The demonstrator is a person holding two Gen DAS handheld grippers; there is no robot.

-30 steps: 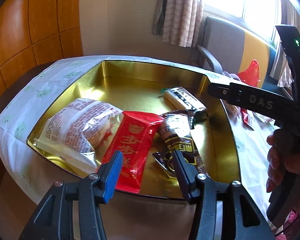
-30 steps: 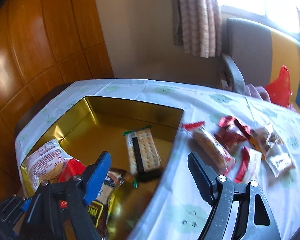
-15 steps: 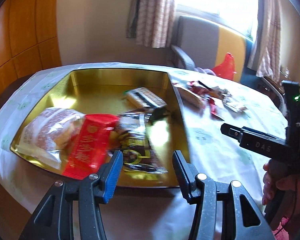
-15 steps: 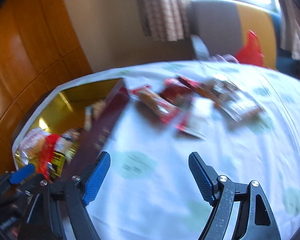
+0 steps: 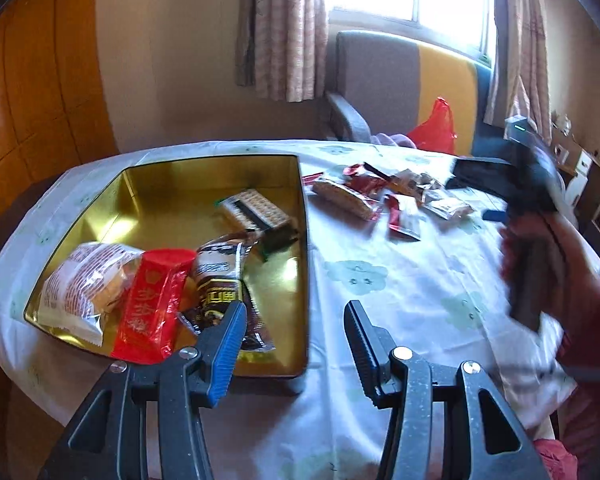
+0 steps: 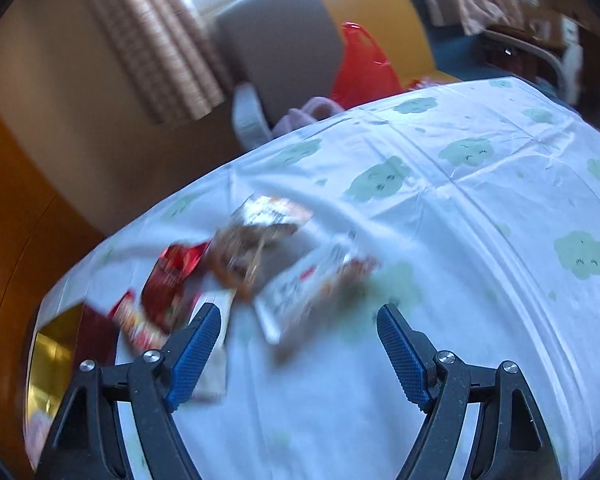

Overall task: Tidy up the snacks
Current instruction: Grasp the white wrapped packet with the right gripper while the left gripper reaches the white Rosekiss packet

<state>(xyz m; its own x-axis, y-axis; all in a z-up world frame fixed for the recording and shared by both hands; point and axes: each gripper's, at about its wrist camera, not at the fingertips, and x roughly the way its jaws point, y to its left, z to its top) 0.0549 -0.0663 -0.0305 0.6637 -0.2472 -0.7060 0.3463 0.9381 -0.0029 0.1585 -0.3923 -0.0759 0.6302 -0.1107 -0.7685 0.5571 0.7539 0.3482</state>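
Though poised over snack packets (image 6: 284, 268) — both hand-held grippers (image 5: 294, 336) (image 6: 298, 336) spread wide, empty.

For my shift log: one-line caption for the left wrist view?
Open left gripper hovers at gold tin holding four snacks; more packets lie on tablecloth.

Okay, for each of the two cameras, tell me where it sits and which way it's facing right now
Left wrist: sits on the left gripper, fingers open; faces across the gold tin of snacks toward the window. The right gripper and the hand holding it show, blurred, at the right.
Right wrist: sits on the right gripper, fingers open; looks down at the loose snacks, blurred.
Both share the tin, the loose snacks, the cloud-print tablecloth and the red bag.
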